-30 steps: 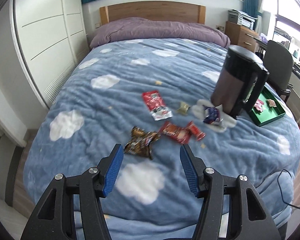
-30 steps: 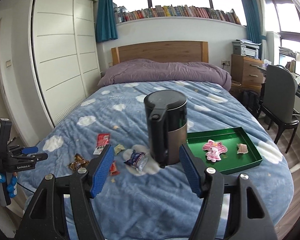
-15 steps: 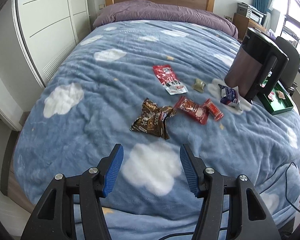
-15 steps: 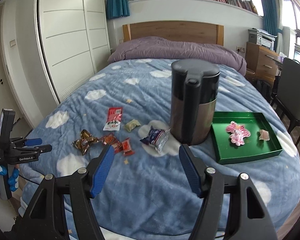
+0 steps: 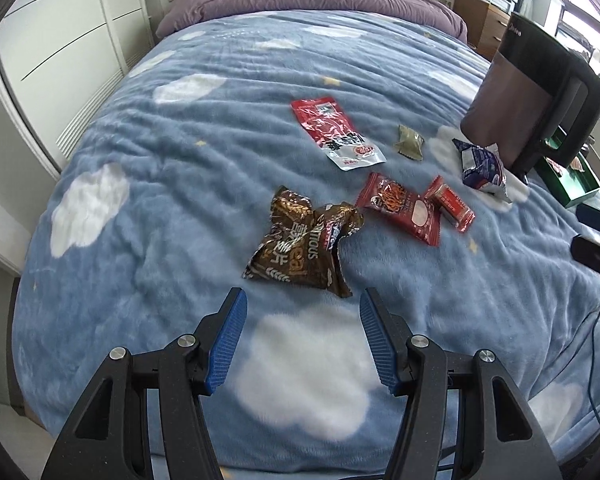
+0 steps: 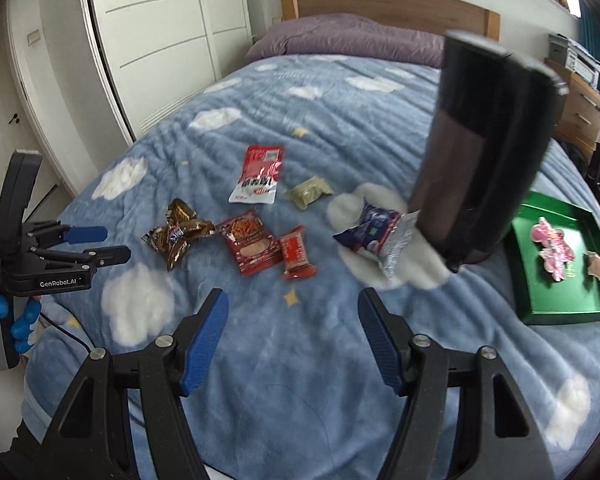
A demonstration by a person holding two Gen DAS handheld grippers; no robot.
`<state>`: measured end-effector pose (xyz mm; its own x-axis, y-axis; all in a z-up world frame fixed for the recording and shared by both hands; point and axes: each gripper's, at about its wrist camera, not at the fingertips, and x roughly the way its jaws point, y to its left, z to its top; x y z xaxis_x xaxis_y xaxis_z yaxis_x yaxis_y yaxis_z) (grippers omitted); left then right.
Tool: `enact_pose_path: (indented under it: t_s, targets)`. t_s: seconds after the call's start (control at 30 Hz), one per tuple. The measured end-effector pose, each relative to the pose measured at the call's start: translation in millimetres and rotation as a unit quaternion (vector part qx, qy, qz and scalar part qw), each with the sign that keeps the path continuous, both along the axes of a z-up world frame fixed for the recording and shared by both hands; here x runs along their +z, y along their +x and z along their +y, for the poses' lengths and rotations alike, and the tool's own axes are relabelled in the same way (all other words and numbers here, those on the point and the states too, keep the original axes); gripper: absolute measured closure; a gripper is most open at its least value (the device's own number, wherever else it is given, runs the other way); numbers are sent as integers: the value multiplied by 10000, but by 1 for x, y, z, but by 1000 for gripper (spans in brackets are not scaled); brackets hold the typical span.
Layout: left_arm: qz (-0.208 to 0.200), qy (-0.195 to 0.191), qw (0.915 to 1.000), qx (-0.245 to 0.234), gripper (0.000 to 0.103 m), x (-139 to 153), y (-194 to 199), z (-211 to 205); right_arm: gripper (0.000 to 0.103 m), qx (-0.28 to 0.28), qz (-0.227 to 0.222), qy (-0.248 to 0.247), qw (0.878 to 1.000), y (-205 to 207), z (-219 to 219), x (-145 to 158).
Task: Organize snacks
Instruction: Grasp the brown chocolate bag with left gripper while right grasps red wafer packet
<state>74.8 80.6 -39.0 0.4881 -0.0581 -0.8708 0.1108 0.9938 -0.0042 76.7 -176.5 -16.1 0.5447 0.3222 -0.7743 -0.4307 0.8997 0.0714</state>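
**Snacks scattered on the bed, both grippers wide and empty**

Left wrist view: the left gripper (image 5: 302, 316) hangs over the near edge of the blue cloud-print blanket (image 5: 204, 168), its blue-padded jaws spread wide with nothing between them. Just beyond its tips lies a crumpled brown packet (image 5: 302, 246). To the right of that sit a flat red packet (image 5: 400, 208) and, touching its right edge, a small red bar (image 5: 452, 204). Farther off lies a long red-and-white sachet (image 5: 336, 132), with a small olive-green pouch (image 5: 410, 142) near its right side. A blue-and-white bag (image 5: 482, 164) rests against the base of the dark kettle (image 5: 536, 96) at far right. Behind the kettle a corner of the green tray (image 5: 576, 196) shows.

Right wrist view: the right gripper (image 6: 292, 336) also stands wide, holding nothing, above bare blanket nearer than the snacks. The kettle (image 6: 488, 152) looms at right, blurred. The green tray (image 6: 560, 312) lies to its right, holding a pink packet (image 6: 552, 248) and a small pale wrapped piece (image 6: 596, 266). The left gripper (image 6: 112, 244) shows at the left edge, beside the brown packet (image 6: 176, 236).
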Motion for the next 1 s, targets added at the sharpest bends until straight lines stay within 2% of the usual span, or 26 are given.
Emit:
enact_pose_path:
  t_s: [0.23, 0.53, 0.6, 0.73, 1.0]
  targets:
    - [192, 158, 9994, -227, 50, -22, 32, -12, 0, 245, 358, -209, 9988, 33, 22, -37]
    - [408, 148, 9988, -208, 50, -46, 60, -7, 1, 429, 704, -492, 9954, 69, 34, -72]
    - [428, 161, 9987, -219, 50, -49, 64, -6, 7, 431, 764, -518, 9948, 77, 34, -79]
    - [463, 99, 9987, -188, 49, -53, 69, -3, 40, 537, 853, -517, 9936, 87, 37, -84]
    - [510, 3, 9986, -164, 49, -57, 81, 1, 54, 703, 865, -623, 9918, 103, 49, -90]
